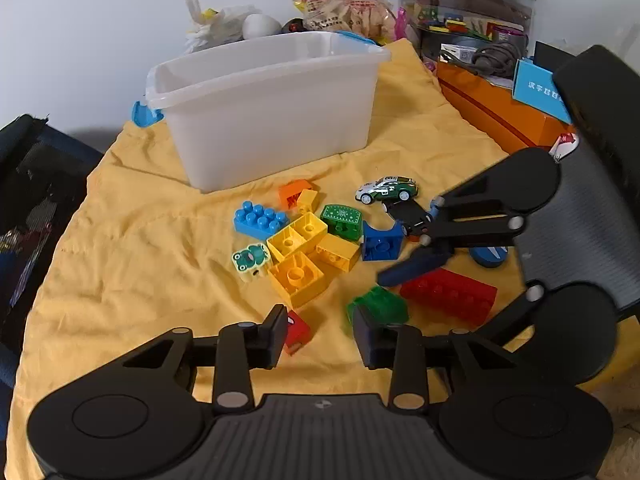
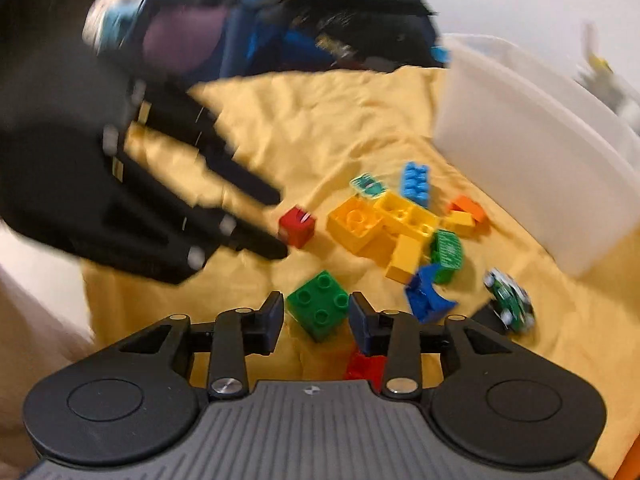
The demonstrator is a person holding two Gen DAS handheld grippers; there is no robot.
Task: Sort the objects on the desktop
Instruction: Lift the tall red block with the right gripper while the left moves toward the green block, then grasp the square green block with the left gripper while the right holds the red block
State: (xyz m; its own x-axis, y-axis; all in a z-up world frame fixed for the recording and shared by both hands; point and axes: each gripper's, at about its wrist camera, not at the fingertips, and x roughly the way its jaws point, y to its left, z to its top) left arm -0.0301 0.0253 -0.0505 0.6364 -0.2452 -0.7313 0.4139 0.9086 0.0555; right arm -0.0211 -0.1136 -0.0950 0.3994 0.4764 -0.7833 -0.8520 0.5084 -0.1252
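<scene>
On the yellow cloth [image 1: 140, 240], the right gripper [image 2: 316, 316] had its jaws spread astride the green brick [image 2: 320, 304], pads not yet pressing. The left gripper [image 1: 320, 332], jaws apart and empty, faced the small red cube [image 1: 298, 332]. Squeeze squarely across flat sides, then lift toward the white bin [image 1: 264, 112] at twelve o'clock.

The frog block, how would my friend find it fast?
Start at the big white bin on the yellow cloth. In front of it lies a heap of blocks; look at the heap's left edge, below the blue studded block. The frog block is the only one with a green frog face.
</scene>
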